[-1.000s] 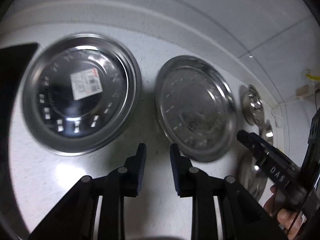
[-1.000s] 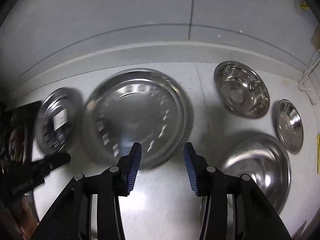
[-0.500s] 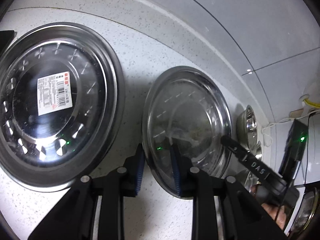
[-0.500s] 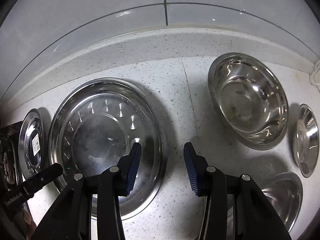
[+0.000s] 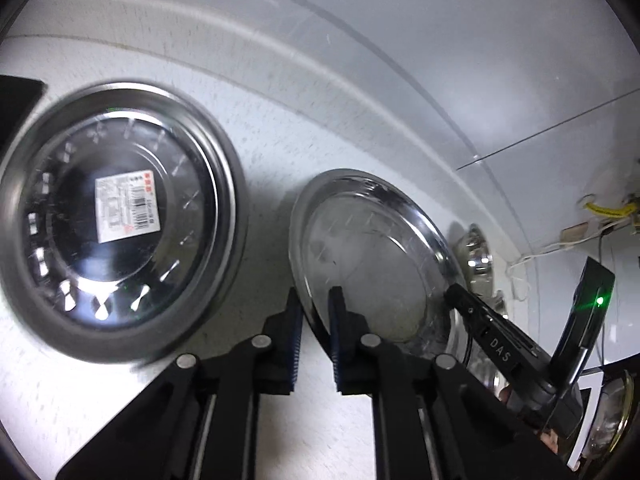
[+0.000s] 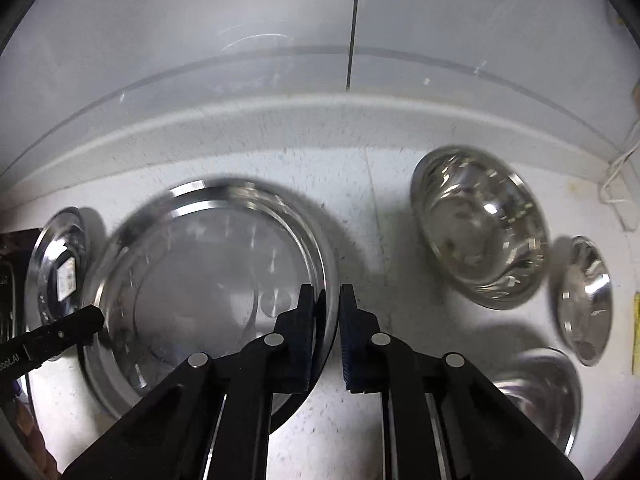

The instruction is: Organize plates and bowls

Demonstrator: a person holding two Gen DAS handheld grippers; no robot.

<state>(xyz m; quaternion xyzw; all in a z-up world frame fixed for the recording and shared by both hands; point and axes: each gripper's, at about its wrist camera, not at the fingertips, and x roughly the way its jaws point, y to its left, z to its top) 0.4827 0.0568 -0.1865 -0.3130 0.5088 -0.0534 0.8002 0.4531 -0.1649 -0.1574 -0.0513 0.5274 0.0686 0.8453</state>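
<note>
A steel plate (image 5: 372,256) lies on the white speckled counter. My left gripper (image 5: 315,320) is closing, and its pads pinch the plate's left rim. The same plate (image 6: 208,280) has its right rim between the pads of my right gripper (image 6: 325,312), whose jaws are also closing onto it. Each gripper shows in the other's view: the right gripper (image 5: 456,298) at the plate's far edge, the left gripper (image 6: 90,318) at its left edge. To the left lies a second plate (image 5: 120,220) with a white barcode sticker, also seen as the stickered plate (image 6: 60,272).
A deep steel bowl (image 6: 480,228), a small bowl (image 6: 586,296) and a larger bowl (image 6: 540,392) stand to the right. A raised backsplash and tiled wall run behind. A dark object (image 5: 16,100) sits at the far left, and cables (image 5: 600,212) hang at the right.
Both grippers' jaws have narrowed from well apart to pinching the middle plate's rims, left on the left rim, right on the right rim.
</note>
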